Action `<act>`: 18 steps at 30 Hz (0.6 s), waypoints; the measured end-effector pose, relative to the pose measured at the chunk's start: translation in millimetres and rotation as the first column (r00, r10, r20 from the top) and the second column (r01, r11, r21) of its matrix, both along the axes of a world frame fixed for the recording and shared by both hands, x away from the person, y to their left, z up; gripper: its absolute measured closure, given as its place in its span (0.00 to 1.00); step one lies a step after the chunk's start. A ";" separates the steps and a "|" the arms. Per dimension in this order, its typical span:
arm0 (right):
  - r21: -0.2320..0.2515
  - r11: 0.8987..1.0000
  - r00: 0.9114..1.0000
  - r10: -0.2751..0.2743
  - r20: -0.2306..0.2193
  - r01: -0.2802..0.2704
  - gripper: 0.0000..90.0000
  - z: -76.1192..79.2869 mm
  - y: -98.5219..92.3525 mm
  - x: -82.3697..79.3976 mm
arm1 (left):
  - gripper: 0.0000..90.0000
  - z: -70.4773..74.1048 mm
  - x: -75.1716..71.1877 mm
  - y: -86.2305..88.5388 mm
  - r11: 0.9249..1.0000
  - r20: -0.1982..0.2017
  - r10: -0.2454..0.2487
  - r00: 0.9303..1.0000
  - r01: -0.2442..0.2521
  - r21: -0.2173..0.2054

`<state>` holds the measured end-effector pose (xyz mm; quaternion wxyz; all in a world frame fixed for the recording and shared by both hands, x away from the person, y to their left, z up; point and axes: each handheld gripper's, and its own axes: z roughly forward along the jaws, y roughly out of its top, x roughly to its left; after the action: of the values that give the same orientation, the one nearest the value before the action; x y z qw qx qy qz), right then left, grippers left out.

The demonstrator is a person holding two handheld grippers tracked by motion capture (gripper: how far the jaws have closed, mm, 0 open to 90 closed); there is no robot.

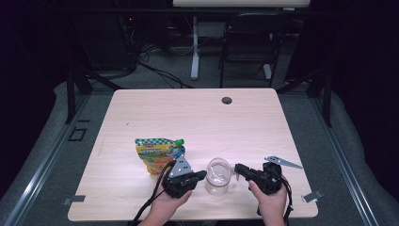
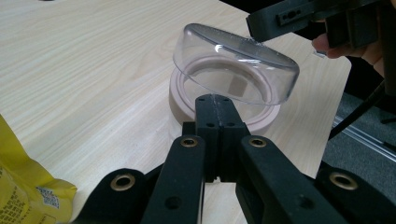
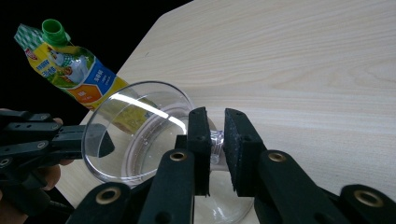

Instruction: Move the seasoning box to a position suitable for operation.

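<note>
A clear plastic cup [image 1: 219, 179] is held tilted between both grippers near the table's front edge. In the left gripper view the cup [image 2: 233, 65] leans over a pale ring [image 2: 187, 109] on the wood. My left gripper [image 2: 215, 100] has its jaws pressed together on the cup's near rim. My right gripper [image 3: 216, 115] is shut on a clear bit of the cup [image 3: 135, 135] at its other side. From above, the left gripper [image 1: 203, 175] and right gripper [image 1: 236, 168] face each other across the cup. A yellow spout pouch [image 1: 157, 153] with a green cap lies left of them.
A grey three-cornered plate [image 1: 282, 162] lies on the table [image 1: 197, 117] at the right, beside my right hand. A round cable hole [image 1: 227, 100] sits near the far edge. A chair [image 1: 249, 42] and desk legs stand beyond the table.
</note>
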<state>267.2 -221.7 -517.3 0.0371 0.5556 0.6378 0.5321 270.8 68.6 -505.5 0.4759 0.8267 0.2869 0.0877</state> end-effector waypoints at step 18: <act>-0.004 1.000 1.000 -0.005 0.004 0.005 0.87 0.0 -2.2 -0.6 | 1.00 2.9 2.4 -6.0 1.000 0.010 -0.010 1.000 0.010 0.029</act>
<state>266.6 -223.9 -517.2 0.0406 0.5561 0.6374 0.5319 273.2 62.6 -502.7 0.4657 0.8346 0.2791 0.0934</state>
